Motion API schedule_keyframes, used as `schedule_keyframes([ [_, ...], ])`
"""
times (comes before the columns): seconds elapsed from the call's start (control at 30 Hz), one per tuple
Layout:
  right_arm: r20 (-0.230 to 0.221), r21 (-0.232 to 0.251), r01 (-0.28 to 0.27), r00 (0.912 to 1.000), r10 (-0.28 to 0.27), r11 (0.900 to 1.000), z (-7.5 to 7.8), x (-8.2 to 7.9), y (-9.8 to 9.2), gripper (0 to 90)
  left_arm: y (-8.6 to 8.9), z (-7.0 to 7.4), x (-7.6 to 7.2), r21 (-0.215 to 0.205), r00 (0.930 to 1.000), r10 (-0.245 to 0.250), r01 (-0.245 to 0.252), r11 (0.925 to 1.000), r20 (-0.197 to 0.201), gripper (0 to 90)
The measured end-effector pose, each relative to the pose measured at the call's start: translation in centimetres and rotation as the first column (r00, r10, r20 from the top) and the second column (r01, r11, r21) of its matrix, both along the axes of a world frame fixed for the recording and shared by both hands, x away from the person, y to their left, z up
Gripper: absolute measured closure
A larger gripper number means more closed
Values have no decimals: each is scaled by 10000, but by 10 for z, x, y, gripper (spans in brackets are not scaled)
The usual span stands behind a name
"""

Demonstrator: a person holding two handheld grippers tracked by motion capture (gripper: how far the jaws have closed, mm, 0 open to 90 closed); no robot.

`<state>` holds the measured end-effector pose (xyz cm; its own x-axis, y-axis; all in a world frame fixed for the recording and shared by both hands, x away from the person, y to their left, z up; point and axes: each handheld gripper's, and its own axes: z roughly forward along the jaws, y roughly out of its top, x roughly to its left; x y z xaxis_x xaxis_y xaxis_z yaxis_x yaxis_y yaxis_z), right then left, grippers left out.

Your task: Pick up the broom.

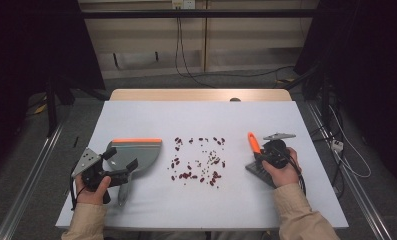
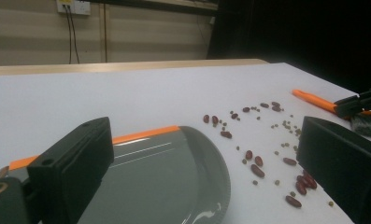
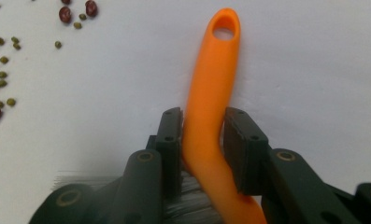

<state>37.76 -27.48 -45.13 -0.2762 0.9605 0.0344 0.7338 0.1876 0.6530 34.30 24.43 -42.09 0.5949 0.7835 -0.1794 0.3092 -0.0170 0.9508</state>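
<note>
While the right gripper (image 3: 203, 135) clamps its jaws against both sides of the brush's orange handle (image 3: 210, 79), the left gripper (image 1: 117, 162) hovers with jaws spread wide and empty over the grey dustpan (image 1: 136, 155), whose handle lies under it. Nearest the person, the right hand (image 1: 281, 172) rests just right of the scattered beans (image 1: 198, 160), the grey bristles (image 3: 192, 200) flat on the white tabletop (image 1: 201, 210) beneath the gripper. Left of the beans sits the dustpan, its orange lip (image 1: 136, 141) along the far edge and its rounded side turned toward the spill. Beyond the beans the tabletop runs to a wooden edge (image 1: 201, 94) and a cabled wall. The risk from here, on this view: the curved handle could twist between the narrow pads once the bristles drag, flicking small green beans off the tabletop; and with the dustpan unheld, a sweep would simply shove it away
</note>
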Motion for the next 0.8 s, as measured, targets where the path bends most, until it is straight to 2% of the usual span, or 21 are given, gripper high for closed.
schedule_keyframes([
  [0.1,-44,128,12,10000,-12,9999,0,5,0,684,1,0,0,40,10000,30,-30,10000,26,39],
  [0.2,-220,-175,-79,9997,75,9998,1,7,3,674,1,0,-1,60,10000,62,-62,10000,7,39],
  [0.37,-251,-260,-126,9996,119,9996,0,7,4,670,2,1,-3,85,9999,100,-100,9999,76,39],
  [0.47,-472,-52,-69,9989,66,10000,0,10,2,672,2,2,-3,95,9999,150,-150,9998,85,39],
  [0.5,-721,0,-90,9974,90,10000,1,13,1,676,2,2,-2,90,9999,140,-141,9999,70,39],
  [0.7,-957,228,68,9954,-46,9997,1,15,0,680,-1,4,-2,189,9998,111,-114,9998,170,39],
  [0.8,-888,127,201,9959,-189,9997,1,14,2,682,-3,4,-2,174,9998,90,-94,9998,194,39],
])
